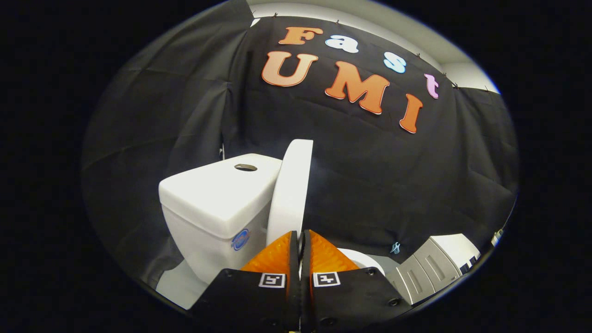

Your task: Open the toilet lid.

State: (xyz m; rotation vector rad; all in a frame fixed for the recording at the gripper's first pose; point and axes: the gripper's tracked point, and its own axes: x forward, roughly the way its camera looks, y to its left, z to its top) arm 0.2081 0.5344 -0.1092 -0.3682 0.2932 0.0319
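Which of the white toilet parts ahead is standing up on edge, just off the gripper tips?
The toilet lid, raised edge-on just beyond the nearly closed gripper. The tank sits boxy behind it; the bowl rim lies low and flat.

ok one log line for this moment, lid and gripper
toilet lid: raised, upright beside tank | gripper: shut, fingers nearly together at lid's lower edge, grip on lid unclear

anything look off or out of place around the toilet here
Nothing stands out. The toilet lid stands raised, seen edge-on, beside the tank. The gripper has its fingers nearly together just below the lid's edge; whether they pinch it is unclear.
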